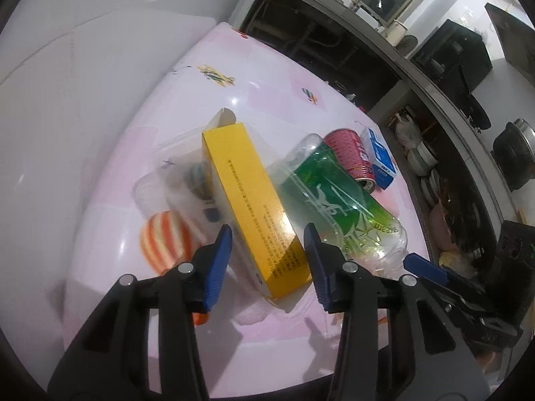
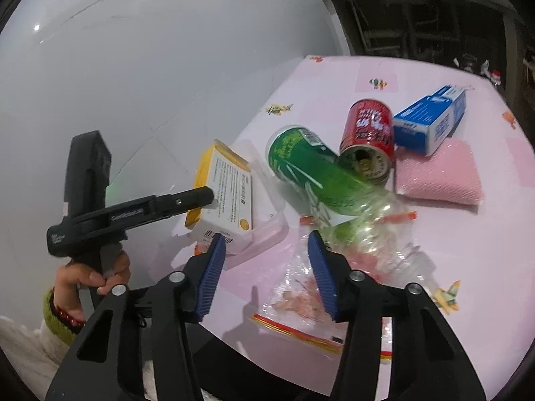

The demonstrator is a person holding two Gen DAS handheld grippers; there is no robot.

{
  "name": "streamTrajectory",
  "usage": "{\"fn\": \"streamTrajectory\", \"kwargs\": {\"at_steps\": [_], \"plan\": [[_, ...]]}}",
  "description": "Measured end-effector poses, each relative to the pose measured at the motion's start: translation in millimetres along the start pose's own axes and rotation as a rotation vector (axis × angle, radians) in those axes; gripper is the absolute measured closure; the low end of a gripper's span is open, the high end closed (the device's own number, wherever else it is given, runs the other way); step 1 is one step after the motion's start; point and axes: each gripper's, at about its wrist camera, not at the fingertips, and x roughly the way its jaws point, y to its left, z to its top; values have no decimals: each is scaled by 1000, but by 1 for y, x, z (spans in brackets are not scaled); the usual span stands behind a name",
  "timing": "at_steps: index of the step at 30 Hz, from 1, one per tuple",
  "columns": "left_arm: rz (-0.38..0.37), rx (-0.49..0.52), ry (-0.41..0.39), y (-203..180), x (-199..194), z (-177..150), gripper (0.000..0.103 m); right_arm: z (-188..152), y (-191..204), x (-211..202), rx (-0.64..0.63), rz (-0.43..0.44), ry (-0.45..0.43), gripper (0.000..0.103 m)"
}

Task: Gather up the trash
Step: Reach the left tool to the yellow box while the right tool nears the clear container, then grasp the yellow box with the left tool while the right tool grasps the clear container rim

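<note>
My left gripper (image 1: pixel 267 260) straddles the yellow box (image 1: pixel 254 207), pads apparently clamping it; my right gripper (image 2: pixel 264 267) hangs apart over the plastic bag (image 2: pixel 301 300). At one o'clock: green bottle (image 2: pixel 311 170), red can (image 2: pixel 367 137), blue carton (image 2: pixel 431 120) (nothing collected yet, I judge).

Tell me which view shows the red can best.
The right wrist view: the red can lies fully visible, open end and label facing the camera. In the left wrist view the red can is smaller and partly hidden behind the green bottle.
</note>
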Motion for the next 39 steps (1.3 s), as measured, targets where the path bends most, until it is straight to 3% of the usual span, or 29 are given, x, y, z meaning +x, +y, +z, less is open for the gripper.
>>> {"fn": "streamTrajectory", "kwargs": {"at_steps": [15, 35, 39], "plan": [[52, 11, 22, 8, 8, 3, 62, 5, 11, 18, -7, -8, 26, 57], [51, 57, -9, 8, -2, -4, 68, 34, 21, 77, -81, -79, 112, 83], [49, 60, -13, 9, -2, -5, 68, 36, 23, 89, -94, -88, 144, 85]]}}
